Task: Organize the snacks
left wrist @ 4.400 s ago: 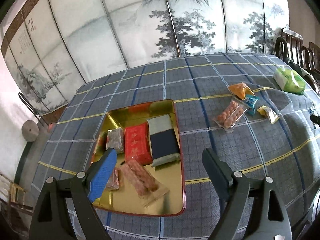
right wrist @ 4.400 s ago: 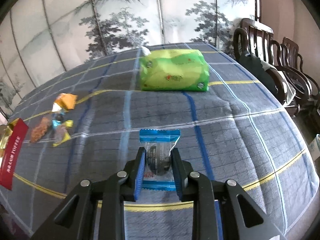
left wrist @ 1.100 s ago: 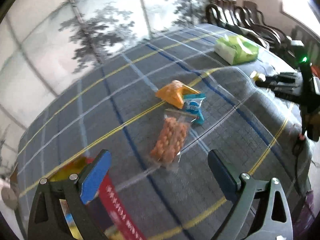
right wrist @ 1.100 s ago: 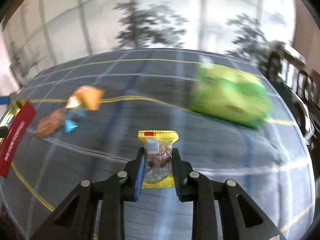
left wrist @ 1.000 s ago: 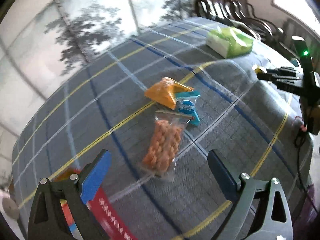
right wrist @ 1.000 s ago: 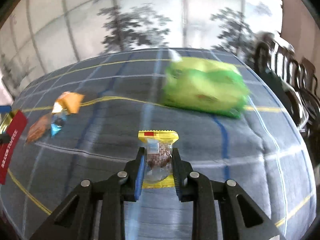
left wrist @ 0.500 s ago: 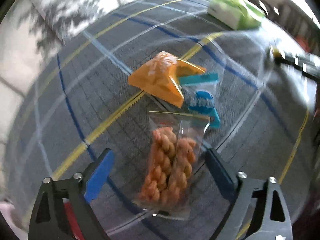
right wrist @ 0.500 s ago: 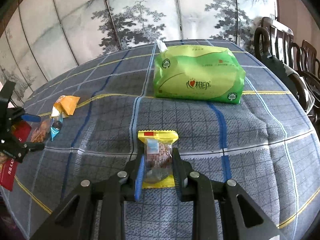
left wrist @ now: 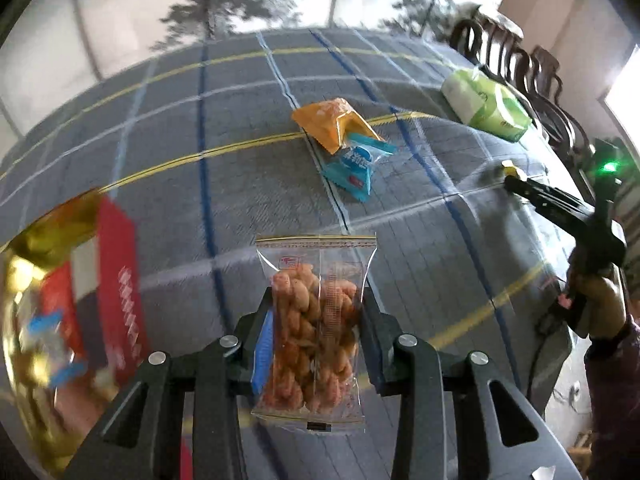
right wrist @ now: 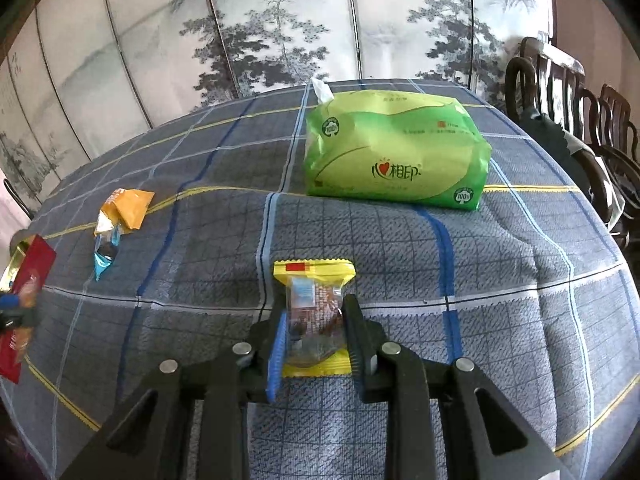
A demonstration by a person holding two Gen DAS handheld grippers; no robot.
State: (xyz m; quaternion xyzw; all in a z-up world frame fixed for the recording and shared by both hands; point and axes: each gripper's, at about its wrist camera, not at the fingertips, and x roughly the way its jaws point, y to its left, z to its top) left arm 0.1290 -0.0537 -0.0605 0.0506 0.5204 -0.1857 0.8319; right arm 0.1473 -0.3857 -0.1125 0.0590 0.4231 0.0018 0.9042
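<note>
The left gripper [left wrist: 318, 320] has its fingers clamped on a clear bag of twists [left wrist: 316, 332], held upright above the plaid-covered bench [left wrist: 240, 160]. From that bag, an orange packet [left wrist: 330, 122] lies at 12 o'clock with a blue packet [left wrist: 354, 166] touching its near edge; both rest on the cloth, well apart from the bag. At 9 o'clock sits the gold tray [left wrist: 24, 300], blurred, with a red box [left wrist: 120, 280] in it. The green tissue pack [left wrist: 486, 106] lies at 2 o'clock near the bench's far edge, by dark chairs [left wrist: 520, 60].

The right gripper [right wrist: 314, 332] has its fingers closed on a yellow packet [right wrist: 314, 312] with a brown filling. Straight ahead at 12 o'clock the tissue pack [right wrist: 396, 152] lies across the path. At 10 o'clock the orange packet [right wrist: 128, 206] and blue packet [right wrist: 105, 254] lie together; the tray's edge [right wrist: 12, 264] shows at 9 o'clock. A painted screen [right wrist: 280, 20] stands behind the bench.
</note>
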